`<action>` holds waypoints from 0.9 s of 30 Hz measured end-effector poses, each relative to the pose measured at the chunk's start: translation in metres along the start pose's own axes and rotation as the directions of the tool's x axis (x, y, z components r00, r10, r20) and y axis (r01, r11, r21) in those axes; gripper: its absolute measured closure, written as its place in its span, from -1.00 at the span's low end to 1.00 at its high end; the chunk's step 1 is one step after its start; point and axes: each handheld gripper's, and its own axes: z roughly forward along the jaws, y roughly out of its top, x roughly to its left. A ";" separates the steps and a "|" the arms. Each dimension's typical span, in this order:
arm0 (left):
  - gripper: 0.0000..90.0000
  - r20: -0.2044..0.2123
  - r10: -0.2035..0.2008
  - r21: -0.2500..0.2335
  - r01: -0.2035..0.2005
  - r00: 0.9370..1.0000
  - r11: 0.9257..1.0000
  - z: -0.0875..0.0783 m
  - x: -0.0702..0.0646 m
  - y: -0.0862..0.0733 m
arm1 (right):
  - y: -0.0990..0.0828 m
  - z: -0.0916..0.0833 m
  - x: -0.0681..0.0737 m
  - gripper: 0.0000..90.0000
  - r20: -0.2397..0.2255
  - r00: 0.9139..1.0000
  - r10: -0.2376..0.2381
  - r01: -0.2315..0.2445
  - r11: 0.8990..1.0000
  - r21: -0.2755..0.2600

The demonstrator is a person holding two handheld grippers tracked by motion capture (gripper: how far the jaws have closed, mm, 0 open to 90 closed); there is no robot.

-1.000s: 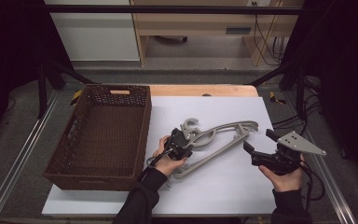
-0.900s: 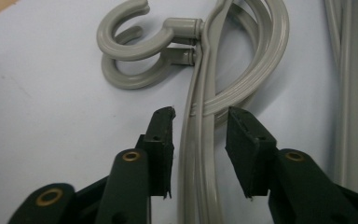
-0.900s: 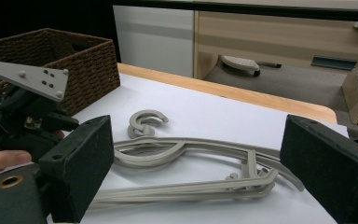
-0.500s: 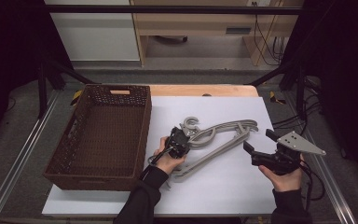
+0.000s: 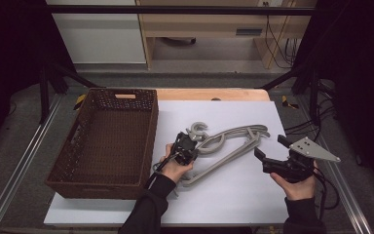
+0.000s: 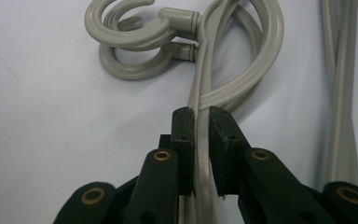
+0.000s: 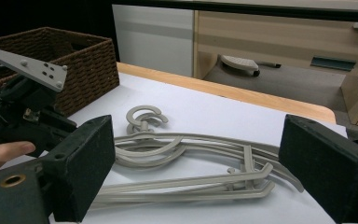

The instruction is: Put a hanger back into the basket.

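Observation:
Two grey plastic hangers (image 5: pixel 233 141) lie stacked on the white mat, hooks toward the basket. My left gripper (image 5: pixel 187 144) sits at their hook end. In the left gripper view its jaws have just been closing, and the pads (image 6: pixel 185 135) now press on one thin hanger arm (image 6: pixel 203 154) just below the two hooks (image 6: pixel 135 39). My right gripper (image 5: pixel 270 146) hovers at the hangers' far end, open, with its wide-set jaws apart from them. In the right gripper view the hangers (image 7: pixel 191 182) lie ahead between its black pads (image 7: pixel 86 163).
A brown wicker basket (image 5: pixel 148 141) stands left of the hangers, close beside my left hand. The white mat (image 5: pixel 233 195) covers a wooden table (image 5: pixel 209 94). Metal rails run along both sides, and cables trail at the right.
The left gripper's jaws look drawn closer together on the hanger arm. Both hands and the hangers keep their places.

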 end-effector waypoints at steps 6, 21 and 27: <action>0.79 0.021 -0.005 -0.021 0.005 1.000 1.000 -0.006 0.000 0.000 | 0.000 0.000 0.000 -0.76 0.000 1.000 -0.001 0.001 1.000 0.001; 0.81 0.128 -0.012 -0.131 0.029 0.992 0.991 -0.034 -0.005 0.005 | 0.001 -0.002 -0.001 -0.76 0.002 1.000 0.004 -0.004 1.000 -0.005; 0.82 0.163 0.021 -0.153 0.004 0.986 0.988 -0.040 -0.012 0.007 | 0.001 -0.002 -0.001 -0.76 0.000 1.000 0.005 -0.005 1.000 -0.006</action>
